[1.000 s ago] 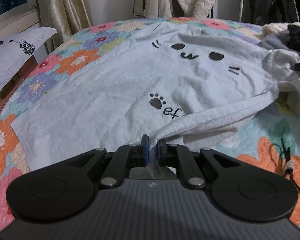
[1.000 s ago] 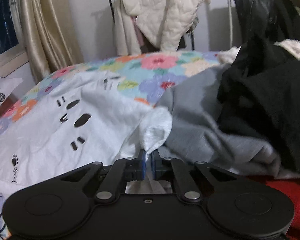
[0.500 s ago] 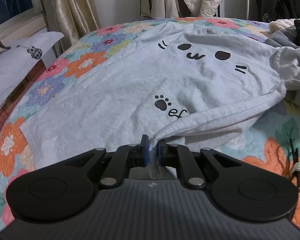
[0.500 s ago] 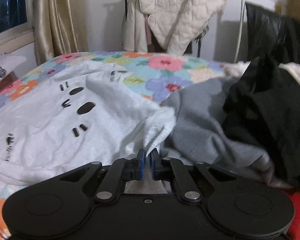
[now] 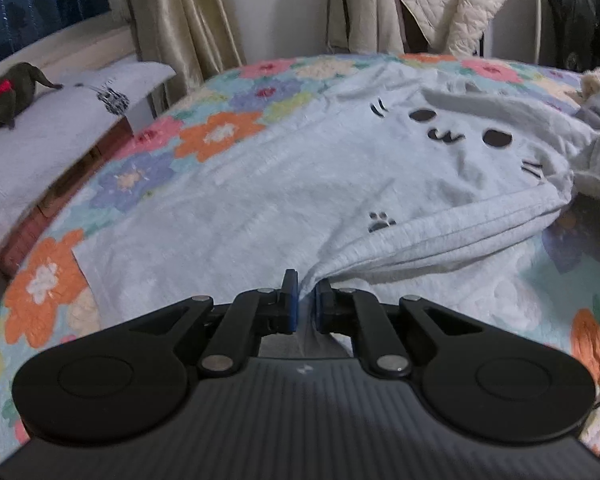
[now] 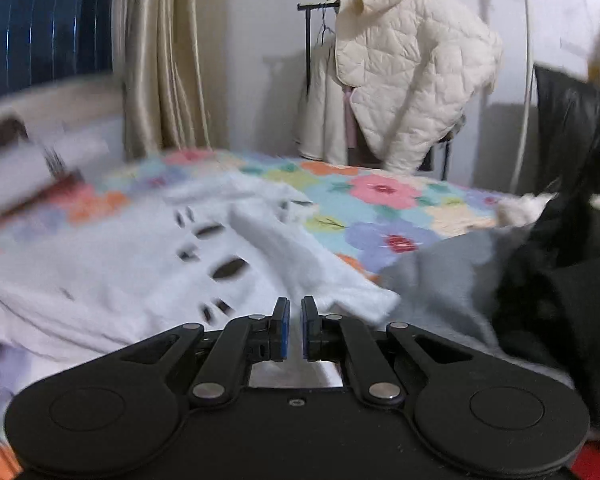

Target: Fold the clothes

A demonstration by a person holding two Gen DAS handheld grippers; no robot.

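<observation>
Blurred pillow, right-wrist view

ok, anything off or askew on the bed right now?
Mostly mid-fold. The cat-face shirt lies crooked, its right edge lifted by the left gripper and right gripper. A grey garment and a black one sit heaped beside it, unfolded.

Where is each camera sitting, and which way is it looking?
Left wrist view: sits on the left gripper, looking forward along its jaws over the cat-face shirt on the flowered bedspread, toward the curtain; the jaws pinch the shirt's hem.
Right wrist view: sits on the right gripper, looking across the shirt's upper part toward the quilted jacket, with the dark clothes pile to the right; the jaws hold shirt fabric.
Shared: shirt, bedspread, curtain, jacket.
</observation>
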